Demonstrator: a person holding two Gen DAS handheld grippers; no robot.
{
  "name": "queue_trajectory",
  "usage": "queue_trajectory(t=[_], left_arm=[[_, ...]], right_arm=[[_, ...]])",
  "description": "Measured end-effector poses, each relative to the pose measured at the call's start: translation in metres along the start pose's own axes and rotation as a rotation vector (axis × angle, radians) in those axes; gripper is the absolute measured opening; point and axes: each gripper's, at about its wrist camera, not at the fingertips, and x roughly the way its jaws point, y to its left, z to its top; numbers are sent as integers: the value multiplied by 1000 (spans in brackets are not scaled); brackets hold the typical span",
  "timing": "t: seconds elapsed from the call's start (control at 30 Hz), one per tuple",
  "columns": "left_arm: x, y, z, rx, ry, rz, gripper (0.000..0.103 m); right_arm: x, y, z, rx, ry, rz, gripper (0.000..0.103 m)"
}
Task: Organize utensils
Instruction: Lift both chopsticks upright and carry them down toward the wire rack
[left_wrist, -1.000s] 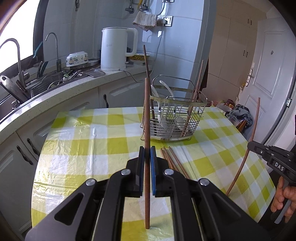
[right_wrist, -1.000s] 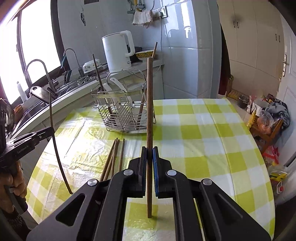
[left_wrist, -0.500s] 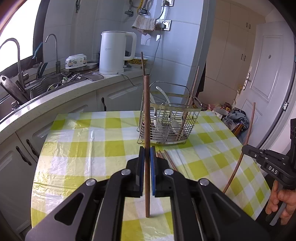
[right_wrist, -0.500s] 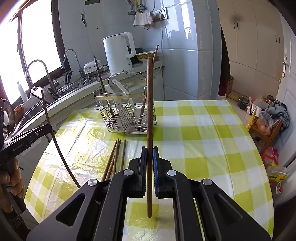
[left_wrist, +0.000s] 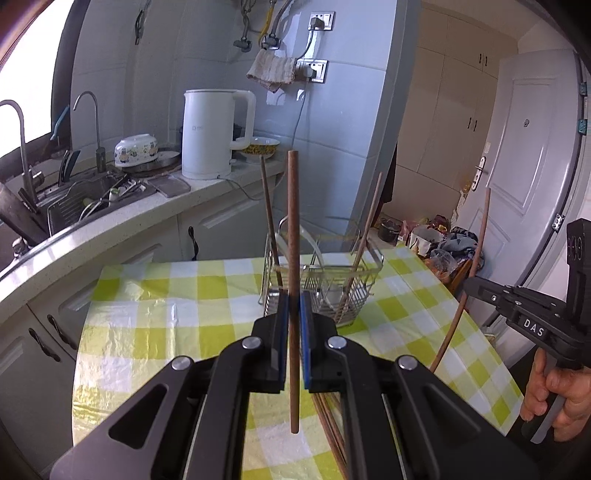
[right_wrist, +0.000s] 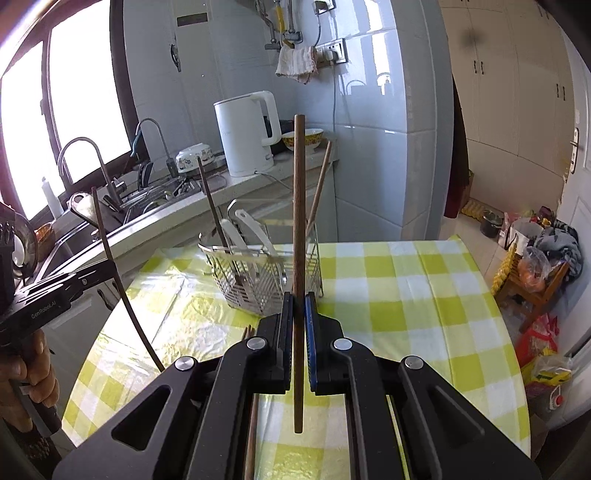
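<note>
Both hands have risen since a second ago, tablecloth (left_wrist: 155, 325) sinking lower in view. The left gripper (left_wrist: 291, 317) tilts downward, fingers clamped on a smooth round wooden chopstick (left_wrist: 293, 240) held upright; the right gripper (right_wrist: 298, 321) likewise pinches its chopstick (right_wrist: 298, 206). Beyond the fingertips, a wire basket (right_wrist: 255, 291) holds white spoons and two chopsticks

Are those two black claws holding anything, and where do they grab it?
Each holds one wooden chopstick upright: the left gripper pinches its chopstick below the middle, as the right gripper does its chopstick.
</note>
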Motion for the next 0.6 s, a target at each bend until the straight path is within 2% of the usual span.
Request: queue_trajectory(t=[0.33,0.47,0.6], left_arm=[[-3,-18,93,52,-104,-4,6],[5,-23,125,61,-141,-1,6],[21,-29,145,61,-151,6,6]], right_arm=[[2,14,96,-1,-117,25,8],[12,16,125,1,-150,25,8],[35,17,140,10,-151,30,8]])
